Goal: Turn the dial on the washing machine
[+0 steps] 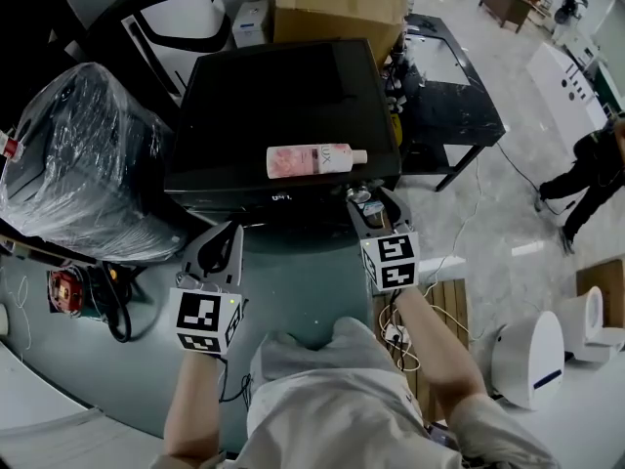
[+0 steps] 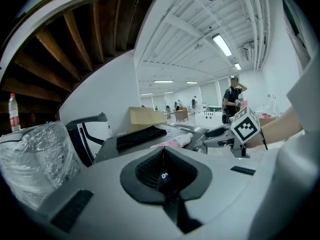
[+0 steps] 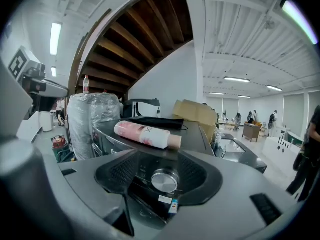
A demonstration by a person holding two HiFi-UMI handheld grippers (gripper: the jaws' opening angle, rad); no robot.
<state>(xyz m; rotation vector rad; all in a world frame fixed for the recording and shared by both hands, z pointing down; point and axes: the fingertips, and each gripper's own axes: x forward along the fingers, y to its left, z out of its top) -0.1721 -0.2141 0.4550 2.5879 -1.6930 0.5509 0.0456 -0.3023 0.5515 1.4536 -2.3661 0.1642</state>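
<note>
The black washing machine [image 1: 264,115] stands in front of me, with a pink bottle [image 1: 312,159] lying on its lid. In the right gripper view its silver dial [image 3: 165,181] sits on the dark front panel, centred between the jaws. My right gripper [image 1: 366,203] is up at that panel and open [image 3: 163,160], with a gap on each side of the dial. My left gripper [image 1: 232,231] hangs lower left of the panel, apart from it. Its jaws meet at the tips [image 2: 162,154] with nothing held. A small lit display shows behind them.
A plastic-wrapped bulk [image 1: 73,154] stands left of the machine and a cardboard box [image 1: 337,3] behind it. A black table [image 1: 444,96] is at the right, and a person [image 1: 591,164] stands beyond it. A white appliance [image 1: 527,360] and a wooden pallet [image 1: 451,301] are on the floor at the right.
</note>
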